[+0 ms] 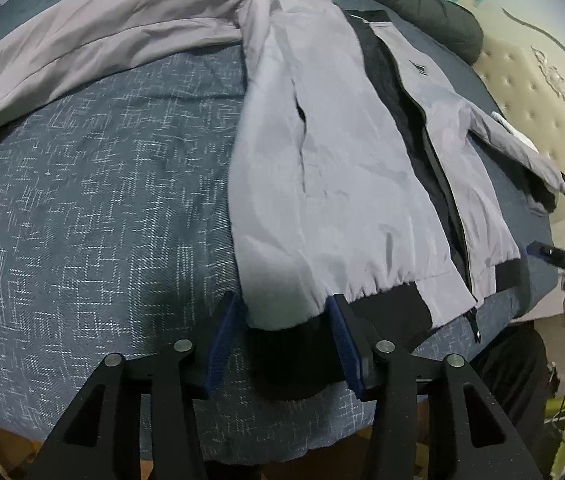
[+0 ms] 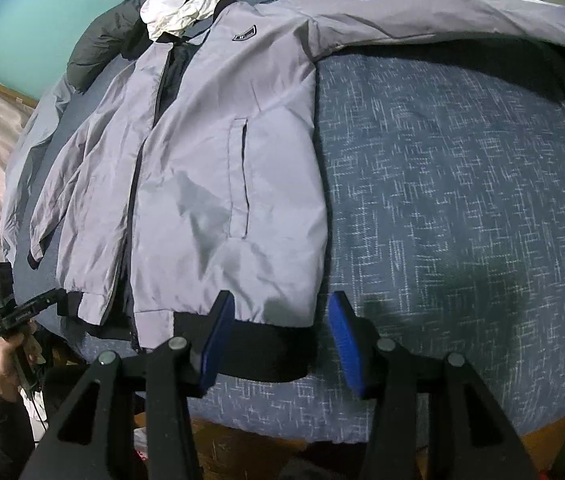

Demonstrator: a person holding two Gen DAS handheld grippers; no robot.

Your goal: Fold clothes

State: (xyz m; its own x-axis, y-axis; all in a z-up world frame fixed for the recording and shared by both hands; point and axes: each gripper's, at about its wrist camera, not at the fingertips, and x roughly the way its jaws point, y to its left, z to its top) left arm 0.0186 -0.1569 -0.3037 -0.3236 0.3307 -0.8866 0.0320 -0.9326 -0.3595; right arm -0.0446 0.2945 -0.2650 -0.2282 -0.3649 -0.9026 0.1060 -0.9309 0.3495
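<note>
A grey zip jacket (image 1: 334, 184) with black lining and a black hem band lies face up on the blue patterned bedspread (image 1: 102, 200), sleeves spread out. My left gripper (image 1: 286, 316) is open, its blue pads either side of the hem's left corner (image 1: 282, 344). In the right wrist view the jacket (image 2: 202, 160) fills the middle. My right gripper (image 2: 278, 316) is open, its jaws straddling the black hem's right corner (image 2: 266, 348). Each gripper shows in the other's view at the edge: the right gripper (image 1: 550, 252) and the left gripper (image 2: 42, 300).
A pile of white and dark clothes (image 2: 186, 4) lies beyond the jacket's collar. A dark padded coat (image 1: 426, 8) lies at the bed's far side. A cream tufted headboard (image 1: 530, 92) stands at the right. The bed's front edge drops to a wooden floor (image 2: 242, 440).
</note>
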